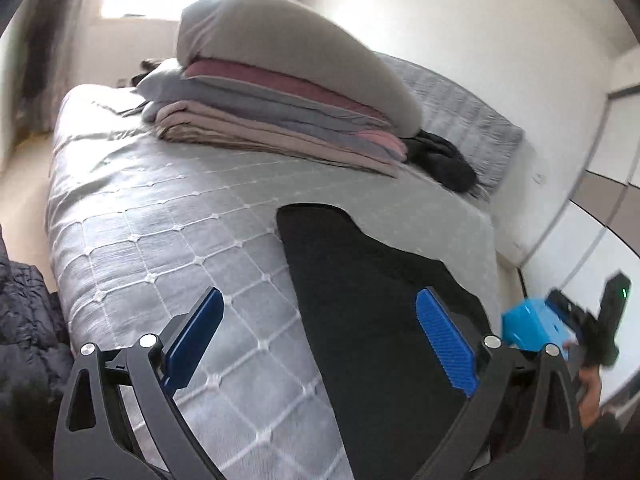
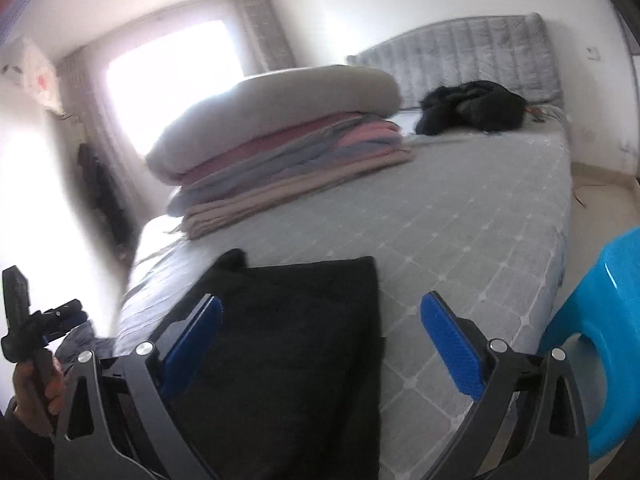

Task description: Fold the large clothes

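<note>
The black garment lies folded narrow on the near edge of the bed. Left gripper and right gripper hover wide open, empty. Further folds probably remain.

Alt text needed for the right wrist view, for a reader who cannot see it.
The open right claw hovers over a black garment lying flat at the near edge of a grey quilted bed. Farther back sit a stack of folded bedding and a dark crumpled garment by the headboard; a blue plastic stool stands at right.
</note>
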Motion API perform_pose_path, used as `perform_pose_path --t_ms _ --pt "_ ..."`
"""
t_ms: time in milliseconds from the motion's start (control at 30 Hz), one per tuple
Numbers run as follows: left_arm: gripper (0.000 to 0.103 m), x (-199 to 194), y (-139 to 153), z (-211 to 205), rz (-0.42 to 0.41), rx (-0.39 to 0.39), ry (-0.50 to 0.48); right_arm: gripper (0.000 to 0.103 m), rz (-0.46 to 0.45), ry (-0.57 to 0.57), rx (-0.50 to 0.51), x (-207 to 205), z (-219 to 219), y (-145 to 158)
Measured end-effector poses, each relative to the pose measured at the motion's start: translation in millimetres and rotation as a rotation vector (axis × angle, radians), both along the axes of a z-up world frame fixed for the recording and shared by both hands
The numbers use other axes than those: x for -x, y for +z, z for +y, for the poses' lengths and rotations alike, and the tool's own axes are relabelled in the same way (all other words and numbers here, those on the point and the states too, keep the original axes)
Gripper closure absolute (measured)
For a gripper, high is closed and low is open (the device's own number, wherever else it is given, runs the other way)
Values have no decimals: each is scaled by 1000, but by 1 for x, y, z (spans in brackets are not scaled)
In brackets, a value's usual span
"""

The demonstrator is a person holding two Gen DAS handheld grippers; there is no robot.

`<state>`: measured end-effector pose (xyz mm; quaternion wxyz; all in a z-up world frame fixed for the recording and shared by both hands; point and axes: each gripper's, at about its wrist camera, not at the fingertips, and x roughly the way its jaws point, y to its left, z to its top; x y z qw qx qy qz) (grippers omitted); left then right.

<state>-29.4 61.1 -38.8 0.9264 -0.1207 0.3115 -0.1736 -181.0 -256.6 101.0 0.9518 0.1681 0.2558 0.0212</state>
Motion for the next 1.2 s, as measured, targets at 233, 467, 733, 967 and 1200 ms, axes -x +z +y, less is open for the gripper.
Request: perform_pose_path --t_ms 233,467,733,967,1200 --pt "10 -49 -21 -43 69 -147 37 7 211 -118 -39 -48 -28 -36" --pt "10 -68 -55 -33 279 16 -24 7 313 -31 -283 -66 -53 -67" --pt "10 -88 -87 -31 418 80 -23 7 485 122 -514 -86 -71 -96" --pt "10 -91 -90 -53 403 -13 -30 7 615 304 -533 -105 -46 -115" --pt "10 -71 -65 -80 223 -264 8 7 648 381 -577 -105 -29 -135"
